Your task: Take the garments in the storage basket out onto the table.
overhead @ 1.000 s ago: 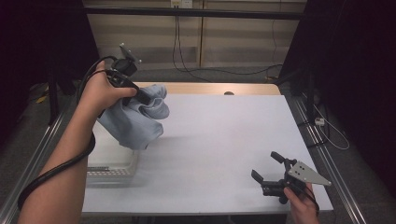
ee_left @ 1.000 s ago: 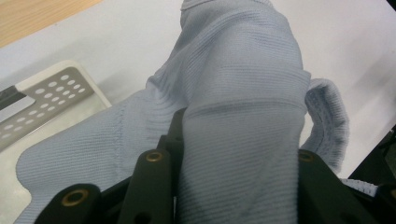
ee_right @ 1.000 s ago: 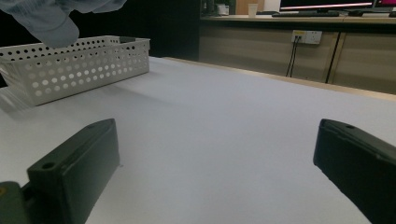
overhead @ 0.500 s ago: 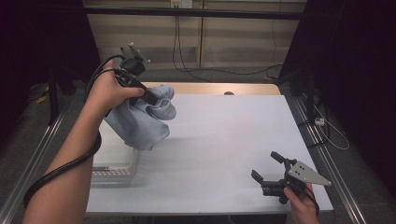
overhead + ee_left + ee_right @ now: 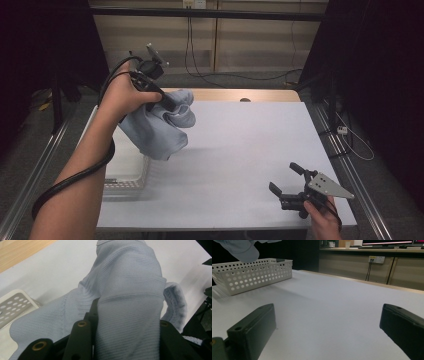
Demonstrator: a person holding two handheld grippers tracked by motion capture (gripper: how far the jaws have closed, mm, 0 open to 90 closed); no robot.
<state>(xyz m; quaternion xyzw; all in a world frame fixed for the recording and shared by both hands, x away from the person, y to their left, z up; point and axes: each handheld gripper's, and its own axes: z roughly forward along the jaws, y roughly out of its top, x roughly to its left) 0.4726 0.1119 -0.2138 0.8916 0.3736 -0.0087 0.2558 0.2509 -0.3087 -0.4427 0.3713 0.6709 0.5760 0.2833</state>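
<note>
The left gripper's (image 5: 172, 106) fingers (image 5: 81, 340) are clamped on a pale blue knitted cloth (image 5: 157, 127), whose ribbed fabric is bunched between them and spills forward over them in the left gripper view. The cloth hangs in the air from that grip, clear of the white counter (image 5: 240, 150), above the counter's left side towards its far edge. Its lower folds droop over the near rim of a white perforated basket (image 5: 125, 177) that sits at the counter's left edge; in the right gripper view a tip of the cloth (image 5: 242, 248) shows just above the basket (image 5: 249, 275). The person's left hand (image 5: 125, 95) grips the tool from above, and a black cable (image 5: 75, 175) trails down along the forearm. The right gripper (image 5: 290, 187) rests low at the counter's near right corner, held by the right hand (image 5: 322, 220), well apart from the cloth. Its fingers (image 5: 253, 325) stand wide apart with bare counter between them, holding nothing. A strip of bare wood (image 5: 250, 94) runs along the counter's far edge.
</note>
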